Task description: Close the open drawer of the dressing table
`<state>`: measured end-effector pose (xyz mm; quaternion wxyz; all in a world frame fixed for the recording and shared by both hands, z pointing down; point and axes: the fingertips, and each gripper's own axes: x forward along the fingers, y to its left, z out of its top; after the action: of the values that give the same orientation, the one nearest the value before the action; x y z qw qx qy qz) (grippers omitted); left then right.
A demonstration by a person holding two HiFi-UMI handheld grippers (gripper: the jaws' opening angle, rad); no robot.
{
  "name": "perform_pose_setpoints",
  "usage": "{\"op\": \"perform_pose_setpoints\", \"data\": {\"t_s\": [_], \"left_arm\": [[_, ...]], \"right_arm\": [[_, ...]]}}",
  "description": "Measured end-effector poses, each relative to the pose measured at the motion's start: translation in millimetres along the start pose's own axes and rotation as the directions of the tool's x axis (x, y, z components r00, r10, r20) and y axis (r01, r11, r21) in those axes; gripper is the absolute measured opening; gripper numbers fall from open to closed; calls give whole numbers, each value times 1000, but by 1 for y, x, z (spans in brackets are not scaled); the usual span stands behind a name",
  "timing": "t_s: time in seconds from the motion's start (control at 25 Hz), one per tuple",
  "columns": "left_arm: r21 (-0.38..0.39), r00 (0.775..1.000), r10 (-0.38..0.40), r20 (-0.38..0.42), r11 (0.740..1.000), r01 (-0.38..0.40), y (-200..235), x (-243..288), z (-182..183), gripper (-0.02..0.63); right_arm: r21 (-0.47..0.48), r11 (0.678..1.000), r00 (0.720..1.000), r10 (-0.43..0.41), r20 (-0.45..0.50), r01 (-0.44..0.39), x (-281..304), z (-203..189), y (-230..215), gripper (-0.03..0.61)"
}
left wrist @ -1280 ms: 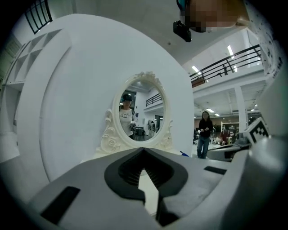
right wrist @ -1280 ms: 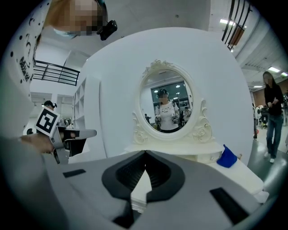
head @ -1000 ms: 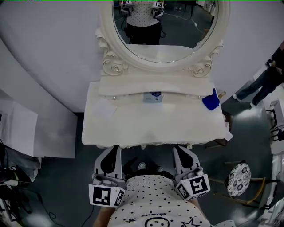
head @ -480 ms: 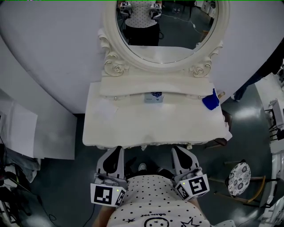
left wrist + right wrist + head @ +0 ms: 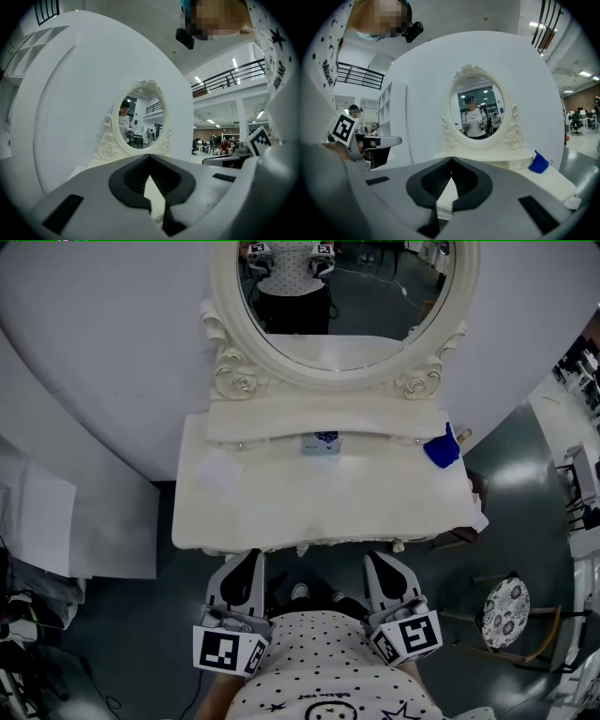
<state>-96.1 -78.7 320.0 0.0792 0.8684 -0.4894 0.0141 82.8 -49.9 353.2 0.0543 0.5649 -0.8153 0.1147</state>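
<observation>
Since the earlier frames, a figure at the right edge of the head view has gone from sight and the picture has slid a little, while both grippers are keeping their places.

In the head view, the left gripper (image 5: pixel 246 559) and the right gripper (image 5: pixel 376 559) are pointing at the near edge of the dressing table (image 5: pixel 281 512), close to it, on either side of the person's spotted shirt (image 5: pixel 328 667). The table is standing against a curved white backdrop (image 5: pixel 103 352), with its oval mirror (image 5: pixel 347 306) at the back. A small white piece with a blue mark (image 5: pixel 322 444) is sitting at the middle of the low shelf under the mirror. A blue object (image 5: pixel 442 451) is lying at the shelf's right end. The drawer is not showing from above, so I cannot tell whether it is standing open. A stool (image 5: pixel 504 606) with a patterned seat is standing on the floor to the right.

In the left gripper view, the left gripper (image 5: pixel 150 158) is holding its jaws closed tip to tip with nothing gripped. The mirror (image 5: pixel 140 119) is showing beyond it.

In the right gripper view, the right gripper (image 5: pixel 451 160) is also holding its jaws together and empty. A white edge is showing through the hollow behind the tips. The mirror (image 5: pixel 477 110) and the blue object (image 5: pixel 539 164) are lying beyond.
</observation>
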Motion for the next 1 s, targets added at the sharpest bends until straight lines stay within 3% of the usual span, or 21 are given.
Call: {"op": "perform_pose_setpoints", "data": {"t_s": [1.0], "left_arm": [[-33,1000,0,-19,999,-1,7,-4,-7,11]], "right_arm": [[-27,1000,1000,-13,-25,12,-2,-3,9,9]]}}
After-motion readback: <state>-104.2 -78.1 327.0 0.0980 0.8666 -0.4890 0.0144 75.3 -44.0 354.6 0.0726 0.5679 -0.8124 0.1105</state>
